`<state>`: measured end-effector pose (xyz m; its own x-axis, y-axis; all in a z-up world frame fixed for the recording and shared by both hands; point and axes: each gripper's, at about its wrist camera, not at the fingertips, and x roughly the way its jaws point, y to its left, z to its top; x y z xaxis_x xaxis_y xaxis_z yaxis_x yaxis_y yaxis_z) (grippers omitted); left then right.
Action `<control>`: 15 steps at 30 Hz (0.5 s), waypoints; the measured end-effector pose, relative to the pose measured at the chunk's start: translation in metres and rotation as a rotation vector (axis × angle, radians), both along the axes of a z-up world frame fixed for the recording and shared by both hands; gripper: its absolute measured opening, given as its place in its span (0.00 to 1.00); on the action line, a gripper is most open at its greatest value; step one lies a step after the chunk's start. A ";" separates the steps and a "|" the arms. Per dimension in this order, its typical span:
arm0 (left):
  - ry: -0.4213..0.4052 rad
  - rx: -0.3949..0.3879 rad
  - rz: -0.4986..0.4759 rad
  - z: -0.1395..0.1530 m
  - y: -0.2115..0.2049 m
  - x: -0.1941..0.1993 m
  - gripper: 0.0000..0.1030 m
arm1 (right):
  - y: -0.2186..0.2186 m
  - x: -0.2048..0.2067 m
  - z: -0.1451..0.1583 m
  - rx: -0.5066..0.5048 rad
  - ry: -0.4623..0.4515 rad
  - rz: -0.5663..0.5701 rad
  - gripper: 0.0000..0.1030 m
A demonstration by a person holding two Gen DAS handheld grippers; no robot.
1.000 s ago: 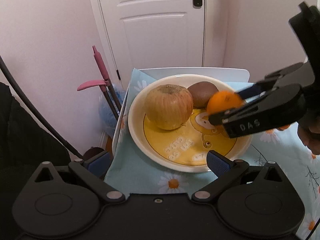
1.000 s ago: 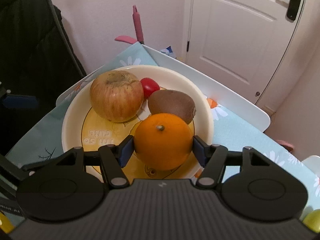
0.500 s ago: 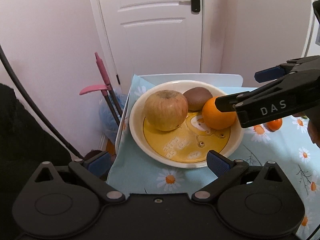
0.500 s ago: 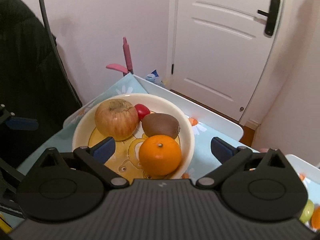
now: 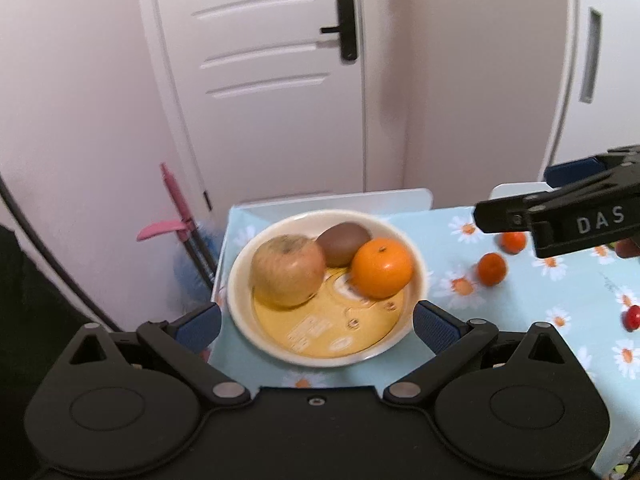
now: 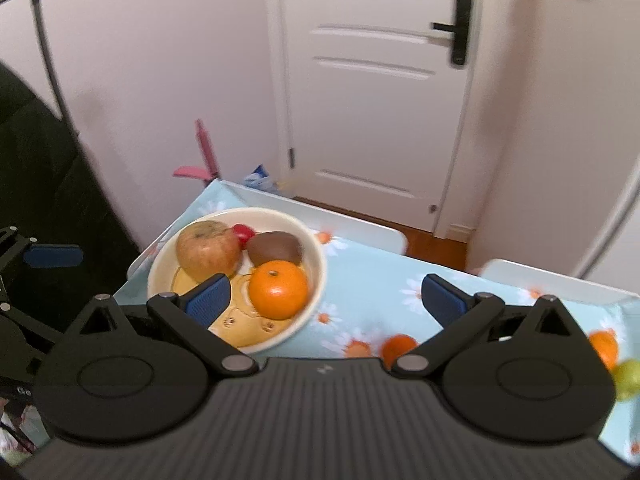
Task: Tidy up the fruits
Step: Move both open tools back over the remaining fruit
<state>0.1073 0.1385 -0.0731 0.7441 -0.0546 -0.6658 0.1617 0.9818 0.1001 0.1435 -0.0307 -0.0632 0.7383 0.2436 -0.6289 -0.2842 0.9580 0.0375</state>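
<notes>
A cream plate (image 5: 416, 280) (image 6: 316, 280) on the flowered cloth holds an apple (image 5: 288, 272) (image 6: 208, 254), a kiwi (image 5: 344, 242) (image 6: 274, 248), an orange (image 5: 382, 268) (image 6: 278, 290) and a small red fruit (image 6: 243, 232). My left gripper (image 5: 316, 324) is open and empty, near the plate's front rim. My right gripper (image 6: 326, 300) is open and empty, above the cloth right of the plate; it shows at the right of the left wrist view (image 5: 560, 220).
Small orange fruits (image 5: 492, 269) (image 5: 513, 241) (image 6: 398, 348) (image 6: 604, 346), a red fruit (image 5: 633, 317) and a green one (image 6: 628, 376) lie on the cloth to the right. A white door (image 5: 272, 80) and a pink mop handle (image 5: 176, 196) stand behind the table.
My right gripper opened, left the orange on the plate, and pulled back up and to the right. Both cameras have risen and backed away from the plate.
</notes>
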 end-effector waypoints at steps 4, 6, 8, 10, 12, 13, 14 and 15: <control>-0.012 -0.004 -0.049 0.005 -0.011 -0.001 1.00 | -0.025 -0.015 0.004 0.001 0.003 -0.071 1.00; -0.014 -0.003 -0.071 0.006 -0.020 -0.002 1.00 | -0.038 -0.021 0.003 -0.001 0.004 -0.101 1.00; -0.016 -0.008 -0.086 0.007 -0.029 -0.002 1.00 | -0.052 -0.028 0.002 0.000 0.006 -0.129 1.00; -0.014 -0.011 -0.097 0.007 -0.039 -0.002 1.00 | -0.067 -0.034 -0.001 0.007 0.013 -0.152 1.00; -0.015 -0.012 -0.110 0.007 -0.051 -0.002 1.00 | -0.084 -0.040 -0.004 0.014 0.024 -0.172 1.00; -0.017 -0.010 -0.117 0.007 -0.056 -0.002 1.00 | -0.092 -0.043 -0.006 0.016 0.028 -0.182 1.00; -0.016 -0.004 -0.122 0.006 -0.063 -0.001 0.99 | -0.101 -0.045 -0.008 0.017 0.036 -0.197 1.00; -0.014 -0.001 -0.128 0.006 -0.069 0.000 0.98 | -0.109 -0.048 -0.010 0.019 0.045 -0.210 1.00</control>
<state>0.1069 0.0699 -0.0675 0.7403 -0.1504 -0.6553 0.2841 0.9534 0.1021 0.0959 -0.1395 -0.0732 0.7456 0.0999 -0.6589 -0.0762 0.9950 0.0646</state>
